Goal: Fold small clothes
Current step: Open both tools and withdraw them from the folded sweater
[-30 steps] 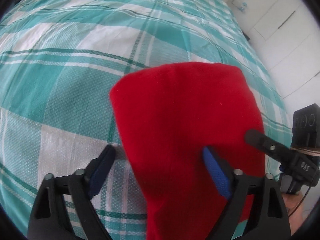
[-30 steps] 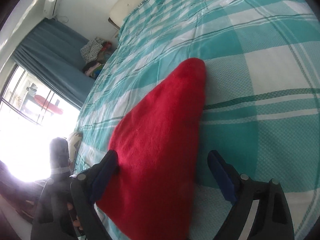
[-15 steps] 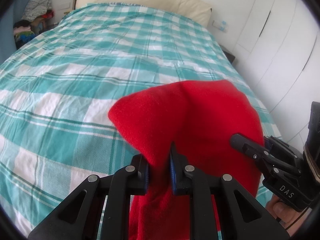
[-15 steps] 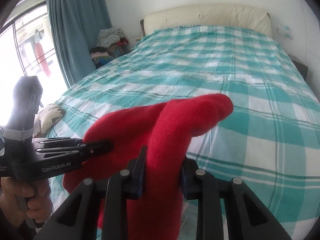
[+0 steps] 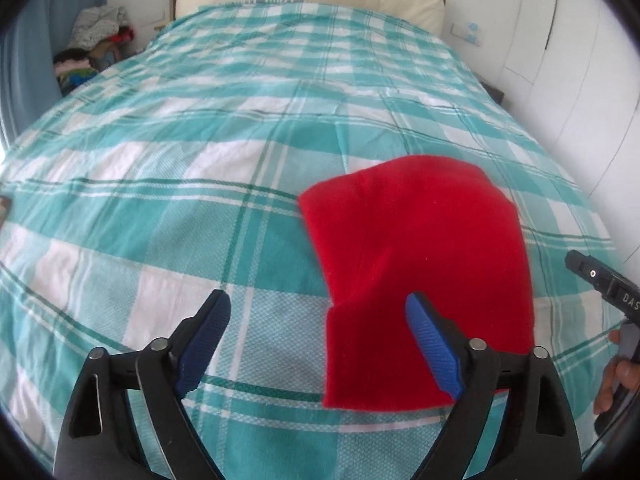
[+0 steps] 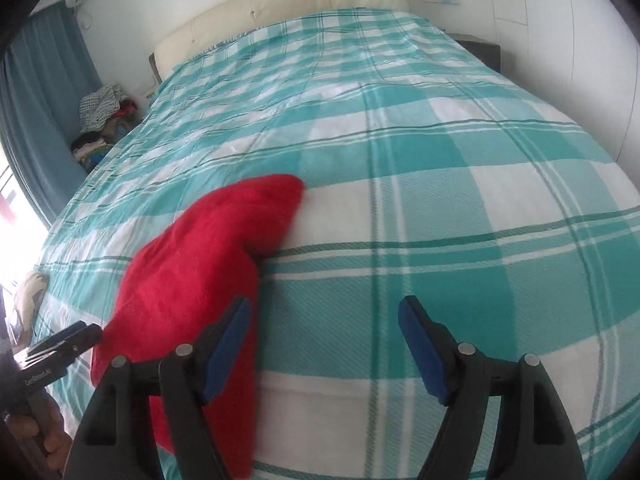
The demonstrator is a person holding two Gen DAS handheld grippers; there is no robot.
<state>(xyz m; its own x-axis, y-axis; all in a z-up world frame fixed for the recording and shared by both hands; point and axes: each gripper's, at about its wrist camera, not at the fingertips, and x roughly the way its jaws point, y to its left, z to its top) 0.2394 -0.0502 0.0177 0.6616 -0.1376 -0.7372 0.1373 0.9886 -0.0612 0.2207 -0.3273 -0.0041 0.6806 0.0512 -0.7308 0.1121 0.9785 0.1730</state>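
both hand-held grippers, left hand-held gripper (image 5: 318,318) and right hand-held gripper (image 6: 324,322), are opening with nothing clamped, leaving the red garment (image 5: 416,264) folded flat on the bed (image 5: 200,140).

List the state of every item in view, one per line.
red garment: folded, flat on the bed, released.
left gripper: fingers opening, pressing on nothing.
right gripper: fingers opening, empty.
plaid bedspread: spread over the bed.
clothes pile: heaped beside the bed.
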